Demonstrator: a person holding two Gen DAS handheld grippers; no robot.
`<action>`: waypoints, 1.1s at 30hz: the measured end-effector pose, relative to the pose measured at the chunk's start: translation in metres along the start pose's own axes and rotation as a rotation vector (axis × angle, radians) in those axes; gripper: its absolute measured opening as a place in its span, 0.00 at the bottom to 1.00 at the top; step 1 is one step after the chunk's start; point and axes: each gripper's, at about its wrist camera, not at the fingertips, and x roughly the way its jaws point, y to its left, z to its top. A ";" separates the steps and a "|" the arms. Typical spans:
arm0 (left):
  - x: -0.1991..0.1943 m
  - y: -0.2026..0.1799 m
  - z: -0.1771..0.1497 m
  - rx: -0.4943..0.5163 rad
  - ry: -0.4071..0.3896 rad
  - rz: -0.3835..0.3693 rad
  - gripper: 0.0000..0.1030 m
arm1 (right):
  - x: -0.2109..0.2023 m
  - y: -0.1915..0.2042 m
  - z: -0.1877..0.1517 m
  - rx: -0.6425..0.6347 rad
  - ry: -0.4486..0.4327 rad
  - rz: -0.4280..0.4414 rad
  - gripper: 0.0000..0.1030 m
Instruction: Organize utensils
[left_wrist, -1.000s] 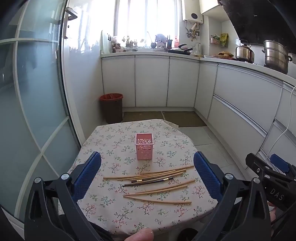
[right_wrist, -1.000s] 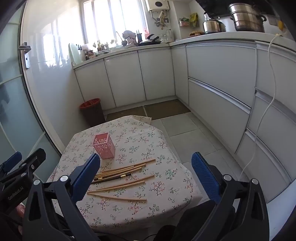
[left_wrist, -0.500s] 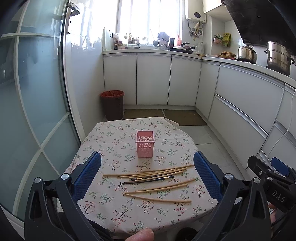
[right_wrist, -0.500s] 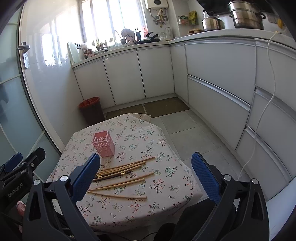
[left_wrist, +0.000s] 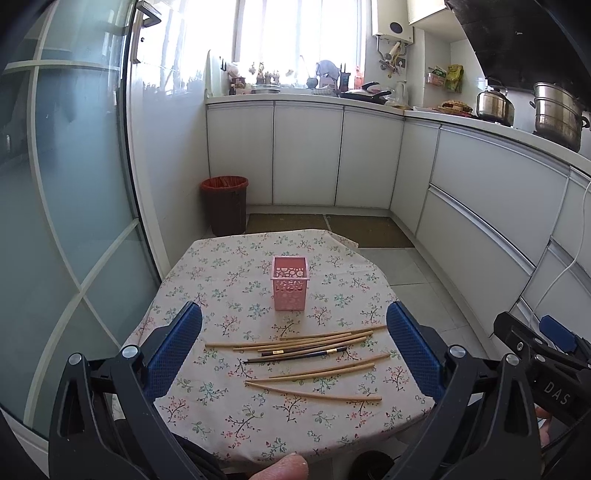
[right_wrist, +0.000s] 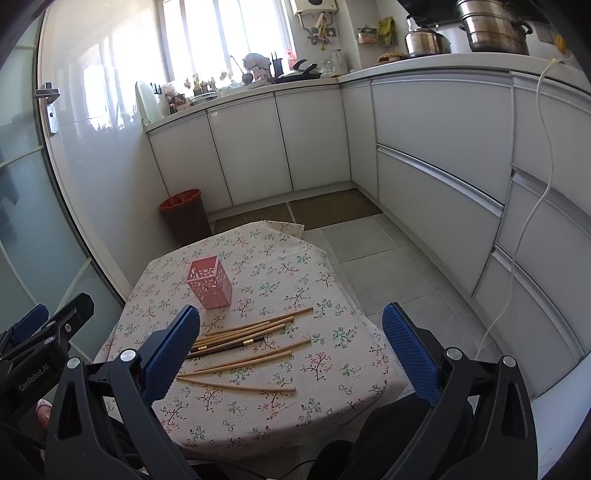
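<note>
Both claws hang spread wide with nothing between their blue pads: the left claw (left_wrist: 294, 347) and the right claw (right_wrist: 291, 345) sit low in their frames, above the flowered tabletop (left_wrist: 221, 273). Chopsticks (left_wrist: 314, 354) lie scattered mid-frame, just below the upright pink holder (left_wrist: 290, 288).

Home kitchen, white cabinets (left_wrist: 306, 151), steel pots (left_wrist: 556, 110), counter (right_wrist: 424, 62)
</note>
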 end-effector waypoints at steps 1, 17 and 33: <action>0.000 0.000 0.000 -0.001 0.001 0.001 0.93 | 0.000 -0.001 0.000 0.001 0.001 0.001 0.94; -0.006 0.001 -0.003 -0.014 -0.003 -0.012 0.93 | -0.004 0.001 0.000 0.004 -0.006 0.000 0.94; -0.012 0.000 -0.005 -0.010 -0.011 -0.010 0.93 | -0.014 -0.001 -0.003 0.005 -0.020 0.005 0.94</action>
